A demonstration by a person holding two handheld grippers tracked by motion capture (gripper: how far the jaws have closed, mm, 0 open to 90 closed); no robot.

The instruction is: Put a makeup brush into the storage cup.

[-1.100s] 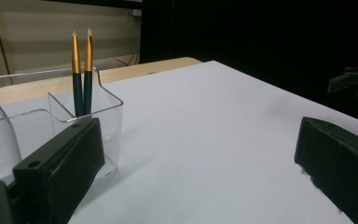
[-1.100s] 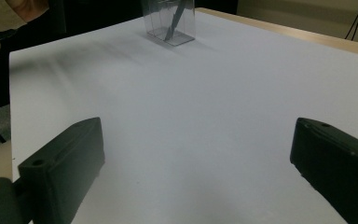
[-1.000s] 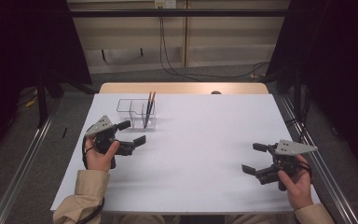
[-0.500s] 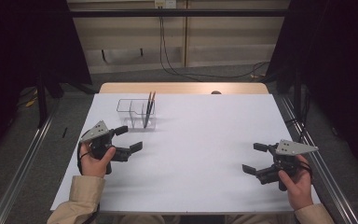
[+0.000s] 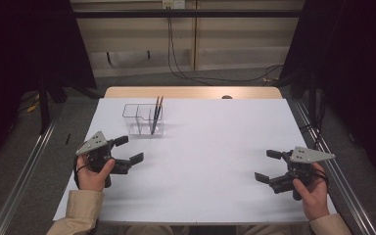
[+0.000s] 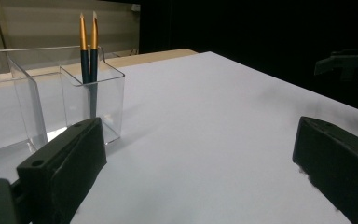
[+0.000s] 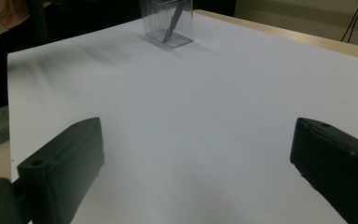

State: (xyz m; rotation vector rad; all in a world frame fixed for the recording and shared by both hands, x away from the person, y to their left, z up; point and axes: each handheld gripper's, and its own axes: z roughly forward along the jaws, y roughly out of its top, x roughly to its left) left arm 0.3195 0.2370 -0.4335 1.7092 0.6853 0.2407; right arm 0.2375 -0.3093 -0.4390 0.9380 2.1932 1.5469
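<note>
Pulling back toward six o'clock, the left tongs (image 5: 129,150) now hang wide and empty, away from the clear plastic two-compartment holder (image 5: 143,119), where two dark gold-tipped pencils (image 5: 155,113) stand. The right tongs (image 5: 268,165) remain wide at four o'clock on the white tabletop (image 5: 210,147), so placing looks finished.

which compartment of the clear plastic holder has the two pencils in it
The right-hand compartment of the clear plastic holder, farther from the left tongs: both dark, gold-banded pencils stand there; the other looks empty.
</note>
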